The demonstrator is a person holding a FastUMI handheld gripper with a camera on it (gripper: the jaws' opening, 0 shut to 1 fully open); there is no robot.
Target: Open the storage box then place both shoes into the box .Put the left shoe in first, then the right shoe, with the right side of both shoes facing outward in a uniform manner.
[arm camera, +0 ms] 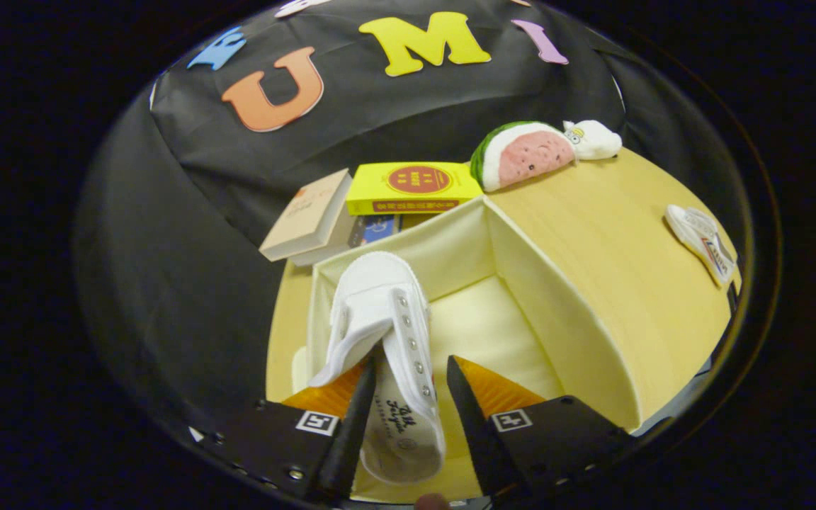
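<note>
A white canvas shoe [380, 290] lies inside the open cream storage box [557, 312], along its left wall, toe pointing away from me. My gripper [411, 363] is open over the shoe's heel end. The left finger overlaps the shoe's opening, and the right finger stands just off the shoe's right side with a thin gap showing. The printed insole is visible between the fingers. The second white shoe [702, 241] lies on its side on the wooden table [620, 219], far to the right beyond the box.
Behind the box stand a yellow book [411, 185], a tan book [305, 216] and a blue one [376, 229]. A watermelon plush [521, 152] and a small white plush [592, 138] sit at the back of the table.
</note>
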